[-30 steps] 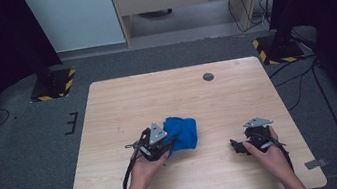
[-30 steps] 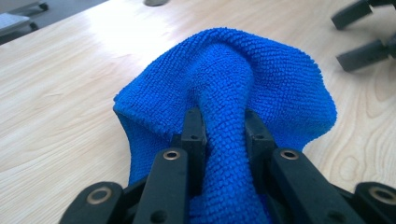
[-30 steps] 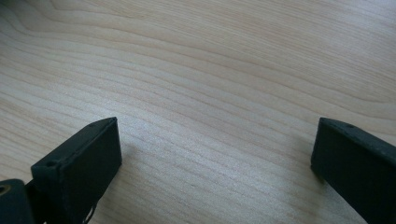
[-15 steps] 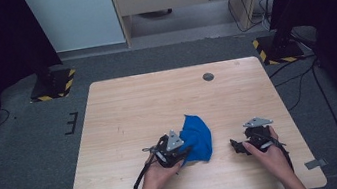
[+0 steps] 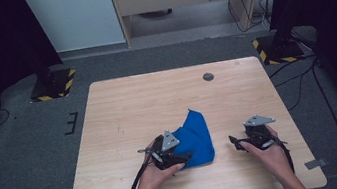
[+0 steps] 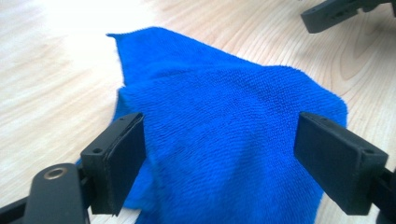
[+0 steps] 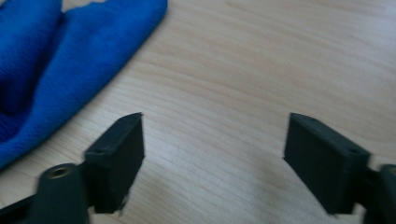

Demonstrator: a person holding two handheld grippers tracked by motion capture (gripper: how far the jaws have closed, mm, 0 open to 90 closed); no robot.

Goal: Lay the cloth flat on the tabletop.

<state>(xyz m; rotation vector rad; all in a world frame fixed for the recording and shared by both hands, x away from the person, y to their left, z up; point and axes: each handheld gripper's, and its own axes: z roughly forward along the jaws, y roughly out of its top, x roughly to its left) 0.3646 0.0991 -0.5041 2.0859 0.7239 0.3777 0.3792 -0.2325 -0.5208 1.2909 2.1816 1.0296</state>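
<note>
A blue cloth point(image 5: 197, 135) lies folded on the wooden table point(image 5: 128, 110), one corner pointing to the far side. My left gripper point(image 5: 182, 160) rests at the cloth's near left edge. In the left gripper view its jaws have just been opening, and they stand wide over the cloth point(image 6: 224, 135) without pressing it. My right gripper point(image 5: 235, 143) sits to the right of the cloth, pointing left at it. Its jaws have just been closing a little, and they stand open over bare wood point(image 7: 243, 70), with the cloth's edge point(image 7: 70, 60) at the upper left.
A small dark round grommet point(image 5: 208, 76) sits in the table near its far edge. The right gripper's jaw tip point(image 6: 336, 11) shows at the top right of the left gripper view. Black stands with striped bases point(image 5: 54, 85) flank the table on the floor.
The cloth, bunched up a second ago, has been drawn slightly right and now lies flatter. The left gripper shifted right with it. The right hand has stayed in place.
</note>
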